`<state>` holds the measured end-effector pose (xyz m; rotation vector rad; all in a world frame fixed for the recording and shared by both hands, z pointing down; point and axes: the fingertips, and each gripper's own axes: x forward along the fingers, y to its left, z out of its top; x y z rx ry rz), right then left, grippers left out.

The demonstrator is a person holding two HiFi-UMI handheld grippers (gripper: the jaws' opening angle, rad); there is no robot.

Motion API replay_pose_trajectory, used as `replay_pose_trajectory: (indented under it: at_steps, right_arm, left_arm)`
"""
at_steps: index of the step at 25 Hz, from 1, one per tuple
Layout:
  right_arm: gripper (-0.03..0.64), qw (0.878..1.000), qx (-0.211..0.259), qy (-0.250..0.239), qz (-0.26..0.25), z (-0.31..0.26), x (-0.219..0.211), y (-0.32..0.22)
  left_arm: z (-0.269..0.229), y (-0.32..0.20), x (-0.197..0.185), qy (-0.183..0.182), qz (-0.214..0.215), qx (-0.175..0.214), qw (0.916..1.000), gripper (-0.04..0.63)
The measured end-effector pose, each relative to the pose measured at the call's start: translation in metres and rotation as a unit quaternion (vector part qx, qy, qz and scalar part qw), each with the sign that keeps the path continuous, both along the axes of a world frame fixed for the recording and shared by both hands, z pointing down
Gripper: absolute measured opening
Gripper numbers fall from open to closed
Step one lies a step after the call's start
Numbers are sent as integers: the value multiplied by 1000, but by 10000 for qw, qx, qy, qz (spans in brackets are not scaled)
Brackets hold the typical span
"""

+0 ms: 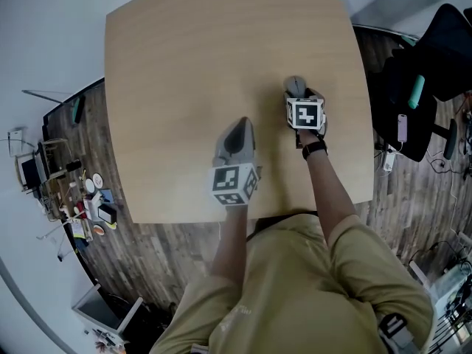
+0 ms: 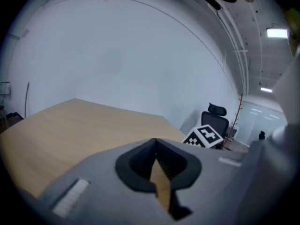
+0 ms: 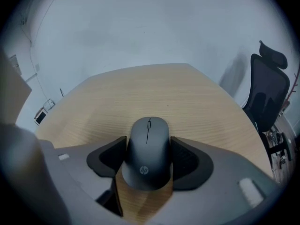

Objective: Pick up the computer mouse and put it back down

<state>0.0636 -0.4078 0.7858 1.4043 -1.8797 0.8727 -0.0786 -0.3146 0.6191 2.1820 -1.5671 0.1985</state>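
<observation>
1. Computer mouse point(image 3: 147, 146): dark grey, matte, rounded; scroll wheel on midline, small logo near rear.
2. Resting on wooden surface point(image 3: 140, 93), lower centre of frame.
3. Right gripper point(image 3: 147, 154): clamped on both mouse flanks.
4. Left gripper point(image 2: 155, 149): closed, empty.

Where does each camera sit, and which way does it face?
Head view: on the head, steeply down at the table; forearms, left claw, right claw show.
Left claw view: on that claw, across the table to a wall; its closed jaws show.
Right claw view: on that claw, down at the mouse between its jaws.
Both claw views share the office chair.
</observation>
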Motion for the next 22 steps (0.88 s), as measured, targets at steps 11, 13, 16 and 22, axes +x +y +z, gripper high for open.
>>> replay_pose_trajectory:
  at_steps: [11, 13, 16, 22]
  right_arm:
    - [298, 9816, 1530, -1093, -329, -143, -35, 69]
    - [298, 9722, 1921, -1280, -399, -185, -43, 89]
    - [298, 9564, 2448, -1512, -502, -243, -54, 127]
    - [298, 9229, 3396, -1698, -632, -335, -65, 209]
  left_arm:
    - [-79, 51, -18, -10, -178, 669, 9976, 0]
    - [-101, 63, -22, -19, -194, 833, 9963, 1]
    - [-138, 88, -28, -29, -244, 1149, 9931, 2]
    - [-204, 151, -36, -157, -278, 1721, 9846, 0]
